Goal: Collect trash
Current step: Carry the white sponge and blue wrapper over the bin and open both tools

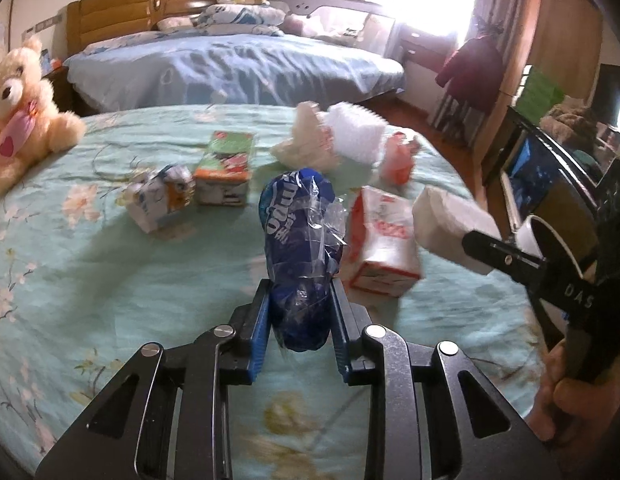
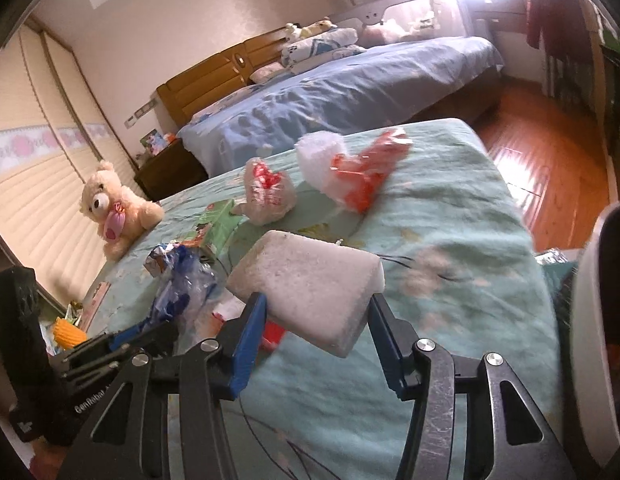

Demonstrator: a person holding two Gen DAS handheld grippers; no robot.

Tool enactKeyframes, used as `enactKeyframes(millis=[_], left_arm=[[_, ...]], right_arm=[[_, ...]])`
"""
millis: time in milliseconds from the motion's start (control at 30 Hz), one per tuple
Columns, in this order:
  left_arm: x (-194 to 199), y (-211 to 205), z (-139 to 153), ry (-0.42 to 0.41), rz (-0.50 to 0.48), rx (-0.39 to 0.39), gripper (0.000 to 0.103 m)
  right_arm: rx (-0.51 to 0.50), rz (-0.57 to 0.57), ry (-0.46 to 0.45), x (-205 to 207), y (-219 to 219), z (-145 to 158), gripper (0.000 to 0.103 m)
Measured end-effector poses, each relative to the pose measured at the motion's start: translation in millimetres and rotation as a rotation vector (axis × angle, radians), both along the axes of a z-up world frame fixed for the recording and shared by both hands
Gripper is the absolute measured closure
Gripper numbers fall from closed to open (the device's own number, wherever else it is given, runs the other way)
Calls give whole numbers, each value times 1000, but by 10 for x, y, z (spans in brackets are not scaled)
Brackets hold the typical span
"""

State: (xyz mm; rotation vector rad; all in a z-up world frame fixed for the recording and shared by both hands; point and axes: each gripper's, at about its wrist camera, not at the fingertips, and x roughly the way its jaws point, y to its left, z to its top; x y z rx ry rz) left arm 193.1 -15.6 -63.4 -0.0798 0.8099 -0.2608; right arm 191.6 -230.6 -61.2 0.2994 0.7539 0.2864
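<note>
Home bedroom: bed (image 1: pixel 230 64) with wooden headboard (image 1: pixel 122 12), pillows (image 1: pixel 238 14), teddy bear (image 1: pixel 22 92), wardrobe (image 2: pixel 34 168).

Two tools are seen: the left tool (image 1: pixel 300 322) and the right tool (image 2: pixel 315 334). One blue wrapper (image 1: pixel 298 232) and two white foam blocks (image 1: pixel 449 228) (image 1: pixel 355 132) are counted. Three cartons (image 1: pixel 226 168) (image 1: pixel 383 236) (image 1: pixel 160 200), two plastic bags (image 1: pixel 306 140) (image 1: pixel 397 156) and one teddy bear (image 1: pixel 22 100) are counted on the near bed (image 1: pixel 90 280). Two beds are seen.
</note>
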Motion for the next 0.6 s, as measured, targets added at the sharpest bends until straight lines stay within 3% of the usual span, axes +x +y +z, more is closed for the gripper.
enactKeyframes(millis=[600], left_arm=[[-181,-876,175,-20,-197,-2,77]], right_arm=[[1,-168,-9,-559,-848,119,49]])
